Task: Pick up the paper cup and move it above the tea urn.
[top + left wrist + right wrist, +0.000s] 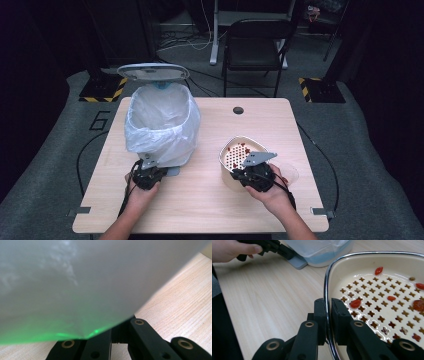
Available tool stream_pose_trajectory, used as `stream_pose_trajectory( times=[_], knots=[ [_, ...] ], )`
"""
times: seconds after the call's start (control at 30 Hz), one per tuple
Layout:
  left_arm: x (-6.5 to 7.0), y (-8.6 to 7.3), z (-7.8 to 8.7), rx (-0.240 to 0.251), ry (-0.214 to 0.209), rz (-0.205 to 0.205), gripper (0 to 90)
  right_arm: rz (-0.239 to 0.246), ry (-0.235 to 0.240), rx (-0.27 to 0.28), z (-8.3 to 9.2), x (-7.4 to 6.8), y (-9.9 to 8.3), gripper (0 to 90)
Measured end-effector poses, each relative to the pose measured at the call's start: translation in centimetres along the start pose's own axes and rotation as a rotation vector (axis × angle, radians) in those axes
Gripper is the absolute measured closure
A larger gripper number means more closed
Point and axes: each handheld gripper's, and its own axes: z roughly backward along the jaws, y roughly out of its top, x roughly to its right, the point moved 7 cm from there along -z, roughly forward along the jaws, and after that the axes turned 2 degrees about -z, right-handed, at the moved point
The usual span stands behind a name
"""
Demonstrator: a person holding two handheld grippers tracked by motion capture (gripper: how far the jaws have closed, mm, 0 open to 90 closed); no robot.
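Two grippers work on the tabletop (200, 200). Right gripper (327, 315), lower centre of its own view, has its jaws clamped on the metal rim of the strainer (243, 151), which sits right of centre in the high view with red bits on its perforated floor. Left gripper (148, 167), jaws closed, sits at the base of the bin (162, 120), left of centre, pinching its white liner (75, 285).
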Motion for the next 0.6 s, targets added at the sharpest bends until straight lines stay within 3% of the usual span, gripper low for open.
stream_pose_trajectory(
  times=[0.6],
  knots=[
    [0.0, 0.0, 0.0, -0.005, 0.002, -0.002, 90.0, 0.005, 0.062, 0.002, 1.4, -3.4, -1.4, 82.0]
  ],
)
